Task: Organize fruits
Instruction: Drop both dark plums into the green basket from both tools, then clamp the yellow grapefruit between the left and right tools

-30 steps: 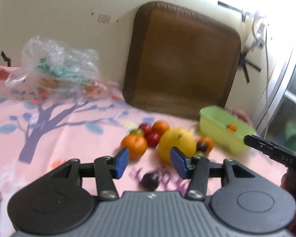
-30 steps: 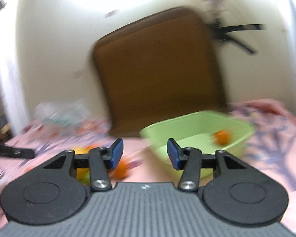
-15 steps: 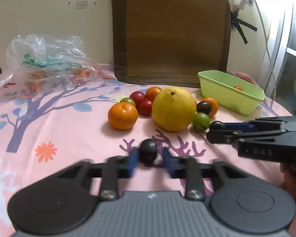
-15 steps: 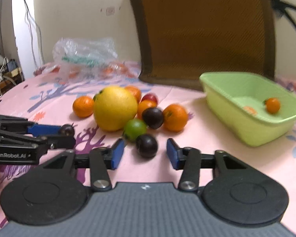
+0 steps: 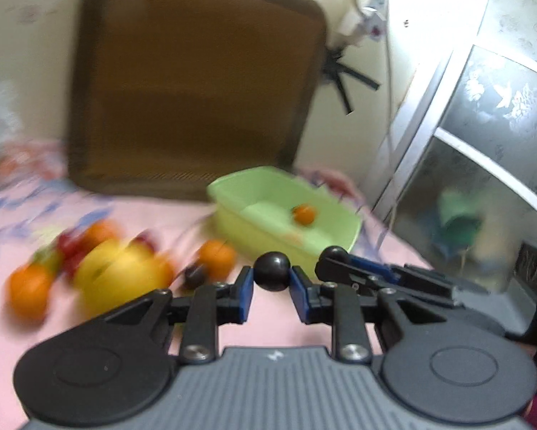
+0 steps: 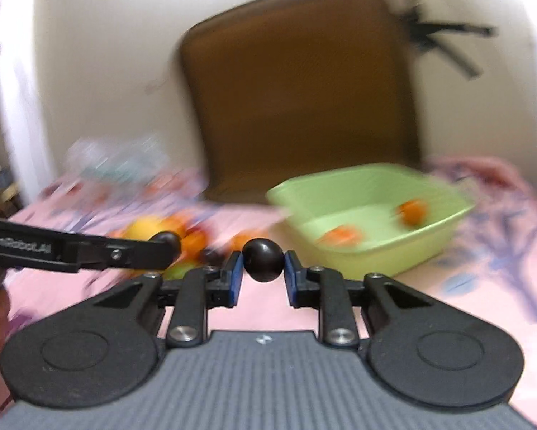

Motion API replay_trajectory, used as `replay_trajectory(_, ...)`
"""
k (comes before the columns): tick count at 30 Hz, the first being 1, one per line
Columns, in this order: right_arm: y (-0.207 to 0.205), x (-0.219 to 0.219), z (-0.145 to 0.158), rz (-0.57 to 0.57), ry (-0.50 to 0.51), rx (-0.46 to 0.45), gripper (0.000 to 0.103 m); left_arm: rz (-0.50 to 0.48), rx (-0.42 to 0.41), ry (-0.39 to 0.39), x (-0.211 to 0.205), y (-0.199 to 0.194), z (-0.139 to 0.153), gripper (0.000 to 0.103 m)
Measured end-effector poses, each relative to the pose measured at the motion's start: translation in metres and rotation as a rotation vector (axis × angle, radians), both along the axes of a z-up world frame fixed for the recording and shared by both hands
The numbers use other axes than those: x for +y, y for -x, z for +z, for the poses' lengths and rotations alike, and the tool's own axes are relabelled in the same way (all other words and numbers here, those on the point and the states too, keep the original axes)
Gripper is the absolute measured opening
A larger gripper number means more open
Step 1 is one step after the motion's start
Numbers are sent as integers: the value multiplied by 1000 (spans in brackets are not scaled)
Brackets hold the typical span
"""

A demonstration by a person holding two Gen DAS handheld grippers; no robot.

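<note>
My left gripper [image 5: 271, 285] is shut on a small dark plum [image 5: 272, 272], held above the pink cloth. My right gripper [image 6: 263, 274] is shut on a second dark plum [image 6: 263, 259]. Each gripper shows in the other's view: the right gripper [image 5: 334, 259] with its plum at right, the left gripper [image 6: 166, 243] with its plum at left. The green basket [image 5: 347, 231] [image 6: 444, 220] lies just ahead with small orange fruits [image 5: 303, 214] [image 6: 411, 211] inside. A big yellow citrus [image 5: 123, 272], oranges [image 5: 216, 258], red fruits and another dark plum [image 5: 194, 275] sit blurred at left.
A brown woven cushion [image 5: 196, 82] leans on the wall behind the basket. A clear plastic bag [image 6: 118, 161] lies at the far left on the pink patterned cloth [image 6: 490, 258]. A glass-fronted cabinet [image 5: 483, 143] stands at right.
Both grippers have closed on dark plums and lifted them off the cloth. Both views have swung toward the green basket, which now lies closer ahead.
</note>
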State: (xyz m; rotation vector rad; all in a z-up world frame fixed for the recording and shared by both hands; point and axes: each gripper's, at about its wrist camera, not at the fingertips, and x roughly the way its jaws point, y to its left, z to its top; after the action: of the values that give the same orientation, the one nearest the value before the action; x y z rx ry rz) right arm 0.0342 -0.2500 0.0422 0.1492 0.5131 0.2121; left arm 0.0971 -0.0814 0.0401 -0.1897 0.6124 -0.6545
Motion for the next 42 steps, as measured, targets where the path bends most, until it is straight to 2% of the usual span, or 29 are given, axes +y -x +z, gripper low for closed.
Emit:
replay_trajectory(4,-19,-29,-1,-110,36,-33,27,-14,-2,-2,-49,-40,8,23)
replay_trajectory(9,-36,-40,-14,-146,49,-46,27,12,34,-54,-87,-78,-3,23)
replay_trajectory(13,-40,-38,-19,-146,74,-44,29,32,75,-99,-99,-93,-21,24)
replay_trajectory(14,-39,-40,-19,-147,77,-45,29,41,56,-106,-101,-92,-24,27)
replay_trajectory(15,-39,-41,-19,-143,73,-45,31,41,44,-117,-103,-91,-24,30)
replay_trajectory(17,-37,-46,-19,-142,59,-53,42,39,34,-127,-105,-87,-24,36)
replay_trajectory(19,-34,-46,-18,-152,48,-63,43,35,34,-117,-102,-85,-22,36)
replay_trajectory(23,-28,-57,-15,-197,-7,-68,43,58,8,-100,-81,-69,-8,36)
replay_trajectory(27,-23,-69,-14,-251,-65,-78,43,95,-33,-47,-31,-34,8,36)
replay_trajectory(30,-21,-71,-13,-272,-73,-96,43,173,-68,-24,22,-7,14,37)
replay_trajectory(33,-18,-66,-13,-267,-70,-108,42,294,-77,-75,71,14,9,37)
replay_trajectory(37,-12,-46,-5,-212,-68,-128,42,404,-36,-136,122,34,-9,37)
replay_trajectory(42,-7,12,3,-19,-56,-99,42,462,32,-96,153,36,-32,37)
